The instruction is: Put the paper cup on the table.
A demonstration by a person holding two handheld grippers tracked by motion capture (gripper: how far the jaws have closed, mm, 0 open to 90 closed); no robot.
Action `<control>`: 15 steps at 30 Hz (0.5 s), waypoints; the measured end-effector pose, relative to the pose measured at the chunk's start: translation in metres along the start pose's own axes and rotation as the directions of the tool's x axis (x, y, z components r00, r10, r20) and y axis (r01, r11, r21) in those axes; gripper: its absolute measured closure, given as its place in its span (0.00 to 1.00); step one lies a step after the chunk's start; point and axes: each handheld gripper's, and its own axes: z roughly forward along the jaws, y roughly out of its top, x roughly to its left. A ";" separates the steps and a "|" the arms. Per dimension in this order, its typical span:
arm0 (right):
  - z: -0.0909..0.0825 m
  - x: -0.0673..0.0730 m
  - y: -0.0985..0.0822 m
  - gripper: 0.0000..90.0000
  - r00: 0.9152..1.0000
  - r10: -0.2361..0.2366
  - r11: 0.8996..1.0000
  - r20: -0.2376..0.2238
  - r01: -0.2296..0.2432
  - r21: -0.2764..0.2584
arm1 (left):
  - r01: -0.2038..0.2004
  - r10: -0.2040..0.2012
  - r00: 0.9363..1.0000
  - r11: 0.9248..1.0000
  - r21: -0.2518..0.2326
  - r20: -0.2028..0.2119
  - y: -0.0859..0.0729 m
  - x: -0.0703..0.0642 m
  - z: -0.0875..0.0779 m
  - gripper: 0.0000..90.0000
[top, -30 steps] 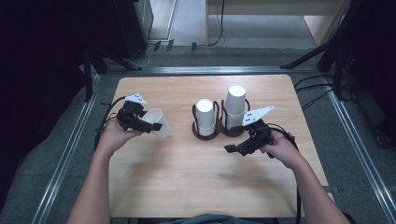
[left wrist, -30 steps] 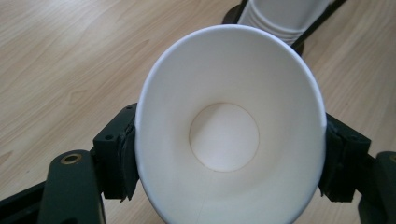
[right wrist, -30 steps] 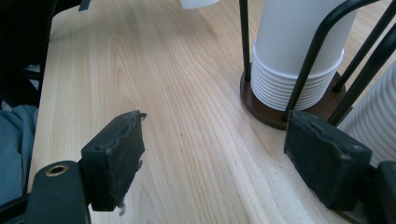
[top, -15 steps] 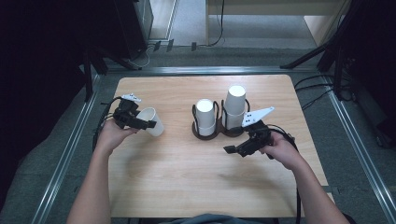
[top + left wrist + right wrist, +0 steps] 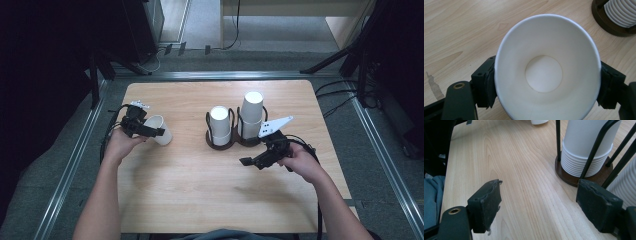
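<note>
Left gripper carries a paper cup away from the cup stacks

Since a second ago the left gripper has drifted outward and lower, its jaws clamped on the white paper cup, mouth toward its camera. The right gripper has stayed put, jaws wide and empty, beside the cup holder.

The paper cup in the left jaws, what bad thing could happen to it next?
1. The left gripper squeezes the thin paper cup by its sides near the rim, so a harder squeeze might dent it.
2. The cup is tilted over the table; if the jaws let go now, it could roll away.
3. Swinging it toward the cup stacks could knock them.
</note>
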 end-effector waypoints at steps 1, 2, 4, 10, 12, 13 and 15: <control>0.000 0.000 0.000 0.22 1.000 -0.002 1.000 0.000 0.002 0.001 | -0.001 0.001 1.000 1.000 0.000 -0.004 0.000 0.000 0.000 0.23; 0.000 0.001 0.000 0.22 1.000 -0.001 1.000 -0.001 0.001 0.002 | -0.008 0.008 1.000 1.000 0.001 -0.006 0.001 -0.001 0.001 0.23; 0.000 0.001 -0.001 0.22 1.000 -0.001 1.000 0.002 0.001 0.004 | -0.026 0.026 1.000 1.000 0.009 -0.015 0.002 -0.004 0.002 0.23; 0.000 0.000 -0.003 0.22 1.000 0.000 1.000 0.010 0.000 0.005 | -0.029 0.029 1.000 0.999 0.021 -0.005 0.005 -0.007 0.003 0.20; 0.000 0.000 -0.004 0.22 1.000 0.004 1.000 0.014 -0.005 0.014 | -0.027 0.027 1.000 0.999 0.021 0.005 0.005 -0.007 0.004 0.19; 0.000 0.000 -0.004 0.22 1.000 0.001 1.000 0.015 -0.001 0.013 | -0.027 0.027 1.000 0.999 0.021 0.011 0.005 -0.008 0.004 0.19; 0.000 -0.001 -0.004 0.22 1.000 -0.001 1.000 0.017 0.000 0.013 | -0.030 0.030 0.999 0.999 0.015 0.011 0.006 -0.008 0.003 0.17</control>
